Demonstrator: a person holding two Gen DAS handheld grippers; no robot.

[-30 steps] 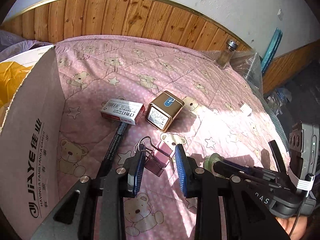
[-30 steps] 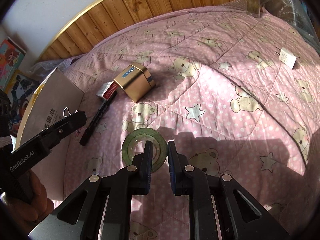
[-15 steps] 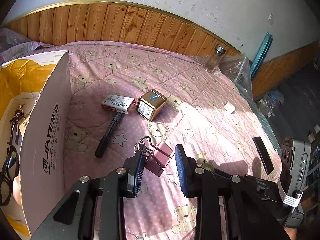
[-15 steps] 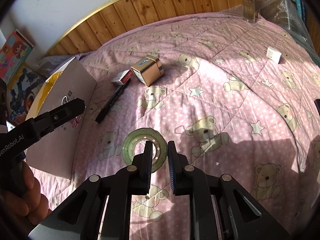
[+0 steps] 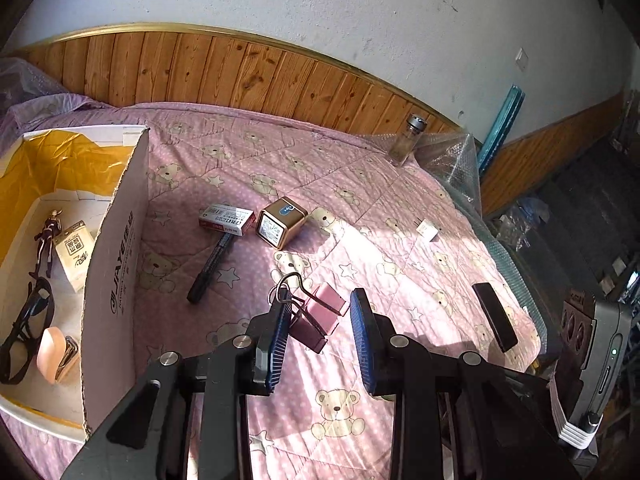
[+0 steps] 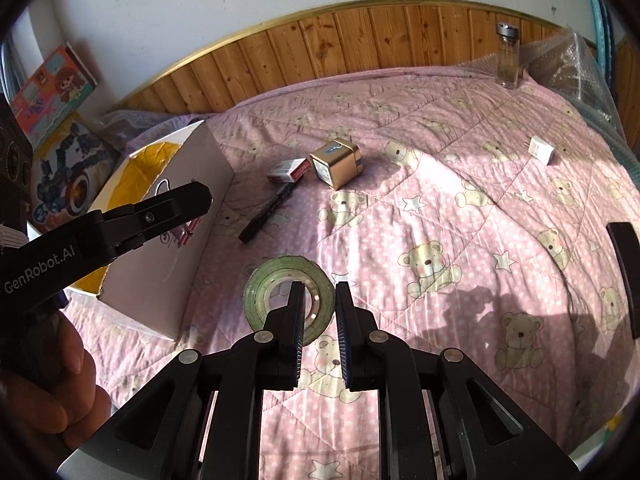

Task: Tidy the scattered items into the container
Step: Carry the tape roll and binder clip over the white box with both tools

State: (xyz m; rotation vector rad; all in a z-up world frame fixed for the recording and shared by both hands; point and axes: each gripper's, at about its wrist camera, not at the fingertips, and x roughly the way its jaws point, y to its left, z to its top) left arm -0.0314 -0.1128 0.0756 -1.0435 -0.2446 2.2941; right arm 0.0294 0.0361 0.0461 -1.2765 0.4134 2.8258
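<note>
Fingers (image 6: 297, 320) tight on tape roll (image 6: 289, 298)

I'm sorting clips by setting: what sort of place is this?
Probably a home bedroom: a pink quilt printed with teddy bears covers what looks like a bed, wooden wall panelling runs behind it, and children's picture boxes lean nearby.

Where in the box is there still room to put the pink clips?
The box has bare floor near its far yellow-lined end, beyond the little figure and the small white card box. The near end is crowded: glasses and a peach-coloured thing. The left gripper holds the pink clips.
</note>
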